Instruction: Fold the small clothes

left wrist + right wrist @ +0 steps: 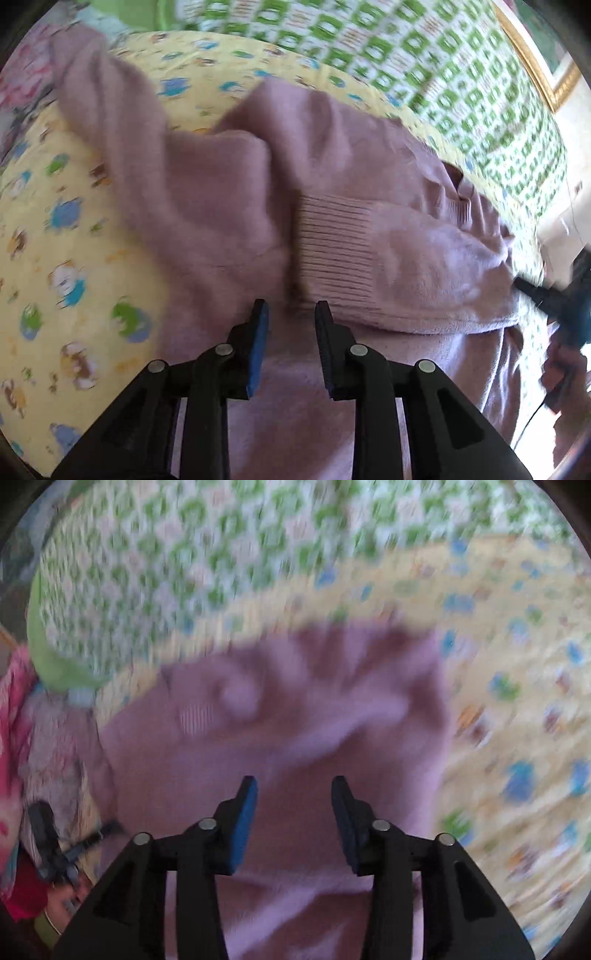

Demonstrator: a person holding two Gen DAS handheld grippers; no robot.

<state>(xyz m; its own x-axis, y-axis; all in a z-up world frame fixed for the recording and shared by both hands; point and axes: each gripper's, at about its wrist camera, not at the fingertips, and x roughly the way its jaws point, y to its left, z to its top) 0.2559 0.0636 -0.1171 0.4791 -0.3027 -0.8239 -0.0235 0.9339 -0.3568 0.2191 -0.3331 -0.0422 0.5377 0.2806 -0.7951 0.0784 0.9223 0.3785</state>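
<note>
A fuzzy mauve-pink sweater (229, 206) lies rumpled on a yellow cartoon-print sheet (62, 236). One sleeve with a ribbed cuff (332, 251) is folded across the body. My left gripper (291, 314) is open and empty just above the sweater, close to the cuff. In the right wrist view the same sweater (295, 731) fills the middle, blurred by motion. My right gripper (294, 790) is open and empty over it. The right gripper also shows at the right edge of the left wrist view (554, 299), by the sweater's side.
A green-and-white patterned bedcover (406, 66) lies beyond the yellow sheet. Pink floral fabric (22, 81) sits at the far left. A gold picture frame (543, 66) is at the upper right. The other gripper (55, 842) and pink cloth (14, 709) show at the left of the right wrist view.
</note>
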